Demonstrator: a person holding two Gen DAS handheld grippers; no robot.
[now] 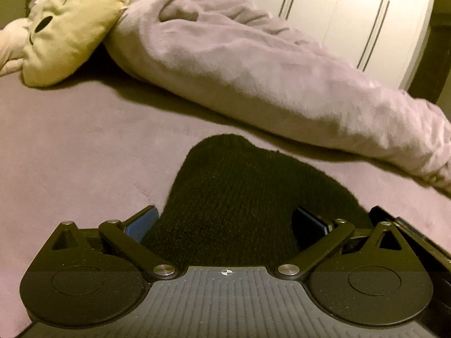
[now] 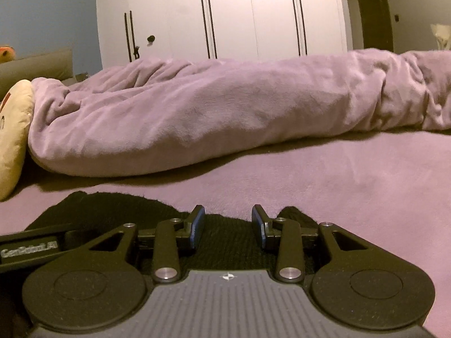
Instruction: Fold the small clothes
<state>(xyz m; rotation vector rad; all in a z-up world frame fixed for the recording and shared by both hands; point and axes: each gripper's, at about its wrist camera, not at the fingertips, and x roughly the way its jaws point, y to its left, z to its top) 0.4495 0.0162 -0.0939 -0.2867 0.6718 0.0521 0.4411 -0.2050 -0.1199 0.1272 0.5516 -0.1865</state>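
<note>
Black knitted garment flat on a mauve plush bed, both grippers low over its near edge.

The black ribbed knitted garment [image 1: 225, 197] lies spread on the mauve plush bed cover [image 1: 70, 140], its rounded far end pointing away from the cameras. The left gripper [image 1: 225, 219] sits over the garment's near part with its jaws spread wide, one blue pad [image 1: 142, 222] at the garment's left edge and the other resting on the knit. The right gripper [image 2: 228, 222] hovers at the garment's near right part, jaws parted with knit showing between them. Beyond the garment lies a long rolled mauve fleece blanket [image 2: 225, 107]; at the blanket's left end leans a cream plush cushion with a face [image 1: 70, 28]. Behind the blanket stands a white wardrobe with dark slim handles [image 2: 225, 14].
</note>
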